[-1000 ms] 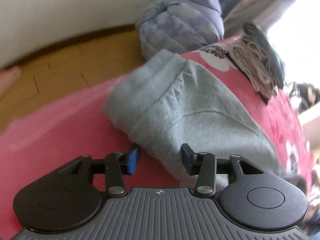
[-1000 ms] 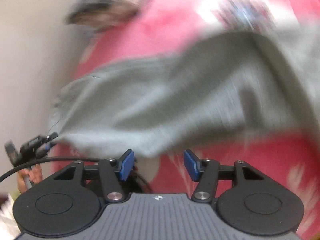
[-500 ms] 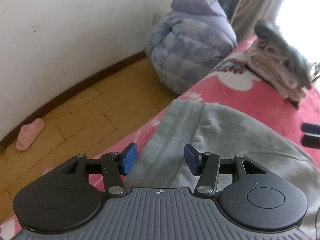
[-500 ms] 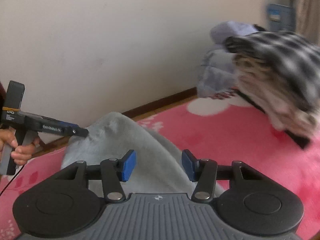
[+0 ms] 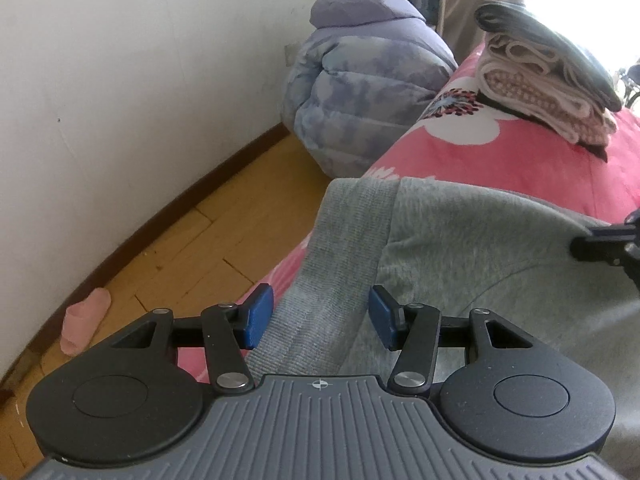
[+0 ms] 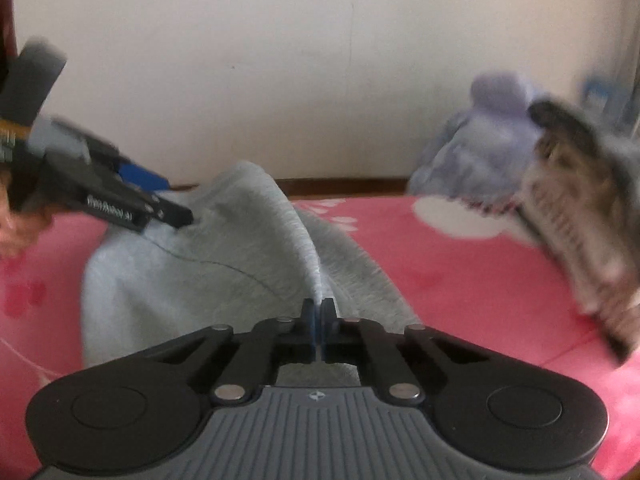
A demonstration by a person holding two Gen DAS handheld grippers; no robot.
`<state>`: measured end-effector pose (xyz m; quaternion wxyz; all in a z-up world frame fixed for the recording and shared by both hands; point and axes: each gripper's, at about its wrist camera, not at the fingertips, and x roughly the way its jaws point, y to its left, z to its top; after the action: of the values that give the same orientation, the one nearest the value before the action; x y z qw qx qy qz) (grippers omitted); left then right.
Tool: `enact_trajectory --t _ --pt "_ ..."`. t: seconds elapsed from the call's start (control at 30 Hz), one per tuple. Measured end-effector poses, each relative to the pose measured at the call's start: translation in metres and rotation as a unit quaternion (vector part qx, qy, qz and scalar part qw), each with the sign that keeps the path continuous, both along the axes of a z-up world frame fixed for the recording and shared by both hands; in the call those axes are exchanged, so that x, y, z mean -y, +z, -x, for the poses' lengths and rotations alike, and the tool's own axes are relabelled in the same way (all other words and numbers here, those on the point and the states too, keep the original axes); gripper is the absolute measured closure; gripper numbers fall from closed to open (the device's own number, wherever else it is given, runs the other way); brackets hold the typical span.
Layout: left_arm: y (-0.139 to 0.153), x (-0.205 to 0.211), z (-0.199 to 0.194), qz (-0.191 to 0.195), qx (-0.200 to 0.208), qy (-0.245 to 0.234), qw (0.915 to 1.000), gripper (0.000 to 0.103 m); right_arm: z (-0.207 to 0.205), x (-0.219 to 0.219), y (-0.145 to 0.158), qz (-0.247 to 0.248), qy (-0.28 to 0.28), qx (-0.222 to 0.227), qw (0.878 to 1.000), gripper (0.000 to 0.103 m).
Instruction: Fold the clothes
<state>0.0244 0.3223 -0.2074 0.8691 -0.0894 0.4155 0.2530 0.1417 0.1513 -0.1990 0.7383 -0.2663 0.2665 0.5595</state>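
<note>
The right gripper has just snapped its jaws together, and they pinch a thin ridge of the grey sweatshirt. The cloth rises like a little tent from that pinch. The grip looks small, so a slow, gentle pull is probably best or the cloth may slip out.

The left gripper is half open. The ribbed hem of the grey sweatshirt lies between its blue pads, but the pads do not press on it. It probably needs to close on that hem first, so both grippers hold the cloth before any lift.

The sweatshirt lies in a bunch on the pink bed cover, right at the bed's edge beside the wooden floor. Folding it in toward the middle of the bed may stop it sliding off.

Farther along that same edge sits a stack of folded clothes. A puffy blue jacket rests past the bed, against the wall.
</note>
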Motion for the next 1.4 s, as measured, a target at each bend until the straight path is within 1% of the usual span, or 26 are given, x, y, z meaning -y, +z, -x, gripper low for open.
enact_trajectory --t 0.07,0.1,0.2,0.23,0.3,0.4,0.43,0.53,0.6,0.63,0.67,0.7,0.73,0.77,0.87,0.9,1.0,1.13,1.2,1.3,1.37,1.4 --pt "0.003 0.003 -0.001 -0.011 -0.002 -0.006 0.9999 0.051 0.006 -0.001 0.003 0.001 -0.006 0.029 1.0 0.101" --pt "0.006 0.005 -0.002 -0.017 -0.002 -0.01 0.9998 0.051 0.005 -0.001 0.006 -0.001 -0.011 0.035 0.999 0.101" --pt "0.014 0.007 -0.003 -0.023 0.006 -0.024 0.9994 0.051 -0.006 -0.002 0.018 -0.008 -0.026 0.046 0.999 0.101" --pt "0.015 0.008 -0.004 -0.026 0.006 -0.027 0.9993 0.051 -0.011 -0.002 0.02 -0.009 -0.029 0.043 0.999 0.101" --pt "0.013 0.008 -0.007 -0.029 0.002 -0.028 0.9992 0.051 -0.017 -0.006 0.019 -0.005 -0.036 0.045 0.998 0.101" --pt "0.01 0.006 -0.011 -0.027 -0.004 -0.018 0.9995 0.051 -0.025 -0.014 0.007 0.008 -0.049 0.05 0.998 0.101" --pt "0.012 0.006 -0.01 -0.034 -0.003 -0.012 0.9993 0.051 -0.028 -0.017 0.001 0.012 -0.055 0.049 0.997 0.101" --pt "0.025 0.004 -0.008 -0.06 0.015 0.022 0.9978 0.051 -0.034 -0.025 -0.019 0.034 -0.077 0.037 0.996 0.101" --pt "0.036 0.004 -0.008 -0.061 0.04 0.035 0.9967 0.051 -0.039 -0.029 -0.03 0.037 -0.092 0.028 0.995 0.1" --pt "0.04 0.005 -0.011 -0.056 0.048 0.029 0.9969 0.051 -0.04 -0.026 -0.03 0.027 -0.102 0.024 0.994 0.095" --pt "0.043 0.008 -0.016 -0.051 0.051 0.015 0.9972 0.051 -0.041 -0.022 -0.028 0.017 -0.111 0.019 0.993 0.083" --pt "0.042 0.014 -0.024 -0.049 0.051 -0.005 0.9975 0.051 -0.041 -0.015 -0.023 0.006 -0.125 0.013 0.992 0.077" --pt "0.042 0.02 -0.032 -0.047 0.05 -0.025 0.9974 0.051 -0.041 -0.005 -0.017 -0.008 -0.141 0.008 0.99 0.068" --pt "0.038 0.027 -0.042 -0.046 0.045 -0.047 0.9968 0.051 -0.041 0.006 -0.011 -0.02 -0.153 0.001 0.988 0.067" --pt "0.022 0.047 -0.067 -0.051 0.017 -0.096 0.9939 0.051 -0.038 0.048 0.002 -0.036 -0.179 -0.025 0.983 0.067" --pt "0.016 0.052 -0.074 -0.056 0.007 -0.105 0.9928 0.051 -0.037 0.064 0.004 -0.031 -0.187 -0.024 0.982 0.067" --pt "-0.004 0.059 -0.085 -0.085 -0.028 -0.111 0.9898 0.051 -0.041 0.11 0.007 -0.008 -0.21 -0.019 0.978 0.067" --pt "-0.015 0.057 -0.082 -0.089 -0.029 -0.111 0.9894 0.051 -0.049 0.154 0.007 0.02 -0.193 -0.031 0.981 0.067" --pt "-0.017 0.058 -0.081 -0.097 -0.031 -0.115 0.9881 0.05 -0.052 0.163 0.006 0.013 -0.182 -0.033 0.983 0.067" --pt "-0.02 0.061 -0.081 -0.111 -0.036 -0.123 0.9856 0.05 -0.059 0.158 -0.002 0.019 -0.171 -0.031 0.985 0.068" --pt "-0.021 0.061 -0.08 -0.113 -0.036 -0.125 0.985 0.05 -0.065 0.15 -0.009 0.029 -0.156 -0.036 0.987 0.073" --pt "-0.02 0.06 -0.08 -0.113 -0.037 -0.126 0.985 0.05 -0.067 0.145 -0.012 0.033 -0.149 -0.041 0.987 0.073"
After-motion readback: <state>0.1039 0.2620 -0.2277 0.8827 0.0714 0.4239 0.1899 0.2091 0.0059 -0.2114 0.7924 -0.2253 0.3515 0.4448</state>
